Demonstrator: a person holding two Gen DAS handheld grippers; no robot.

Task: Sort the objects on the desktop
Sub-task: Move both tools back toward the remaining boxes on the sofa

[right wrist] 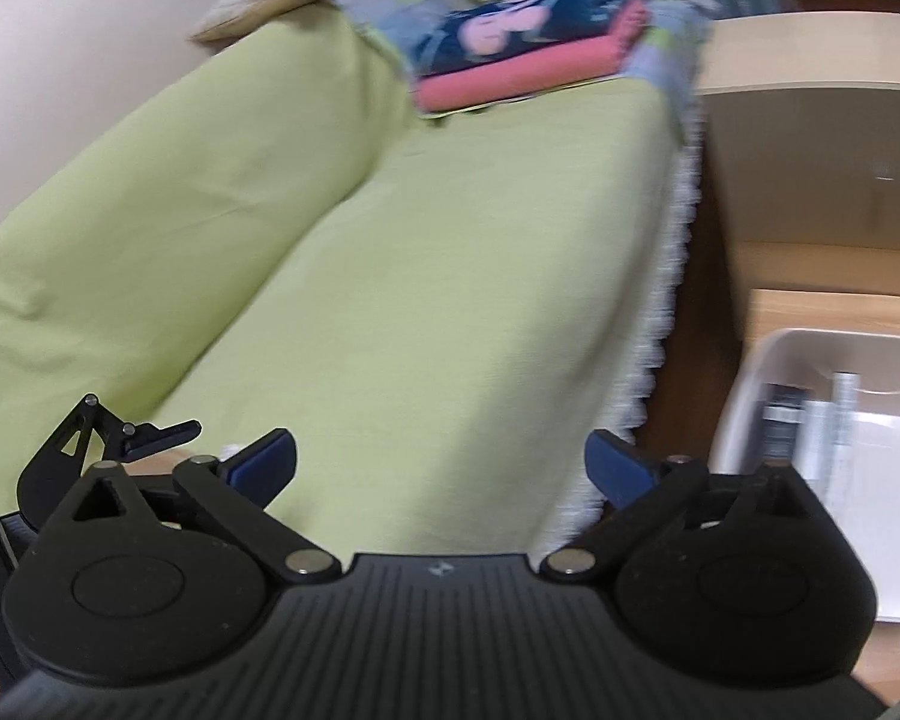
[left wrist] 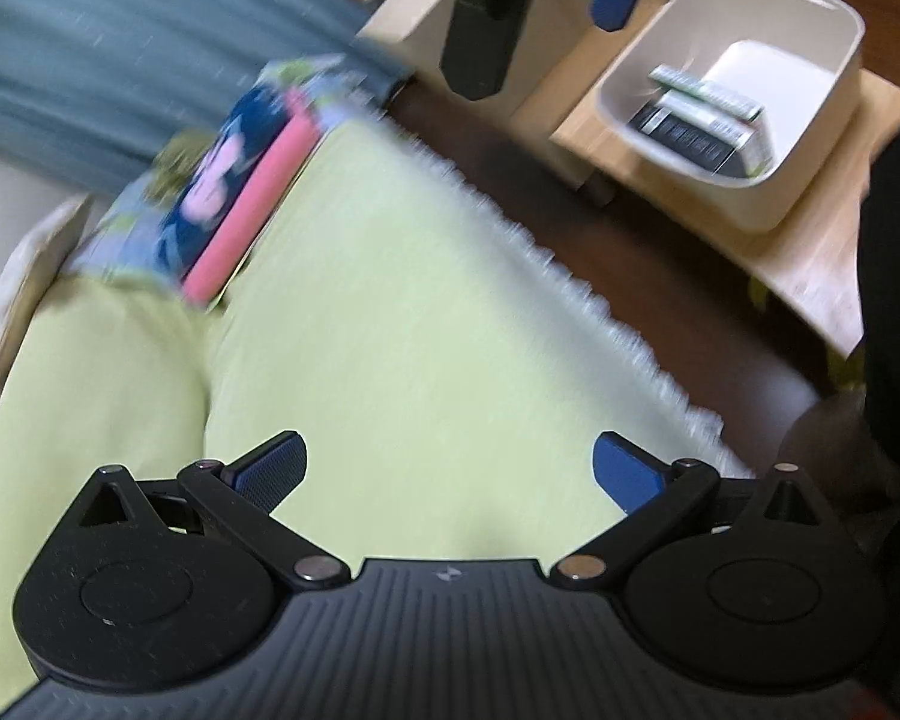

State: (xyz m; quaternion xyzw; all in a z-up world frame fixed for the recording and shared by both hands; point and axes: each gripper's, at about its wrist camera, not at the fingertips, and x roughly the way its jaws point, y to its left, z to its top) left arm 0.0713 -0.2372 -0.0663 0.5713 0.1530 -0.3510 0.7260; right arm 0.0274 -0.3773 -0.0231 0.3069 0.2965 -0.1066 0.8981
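Both grippers hung released and empty over the green sofa, the sorted items lying in the bin beside it.

The left gripper (left wrist: 450,468) had its blue fingers (left wrist: 276,468) spread wide with nothing between them; the right gripper (right wrist: 441,462) stood equally wide. Only the left view showed the beige bin (left wrist: 810,60) whole on the low wooden table (left wrist: 810,252), holding a dark remote (left wrist: 684,141) and slim boxes (left wrist: 705,90); the right view cut the bin (right wrist: 744,408) at its edge. Motion blur smeared the folded pink and navy cloths (right wrist: 522,48) on the sofa cover (right wrist: 450,300), so their print stayed unreadable.
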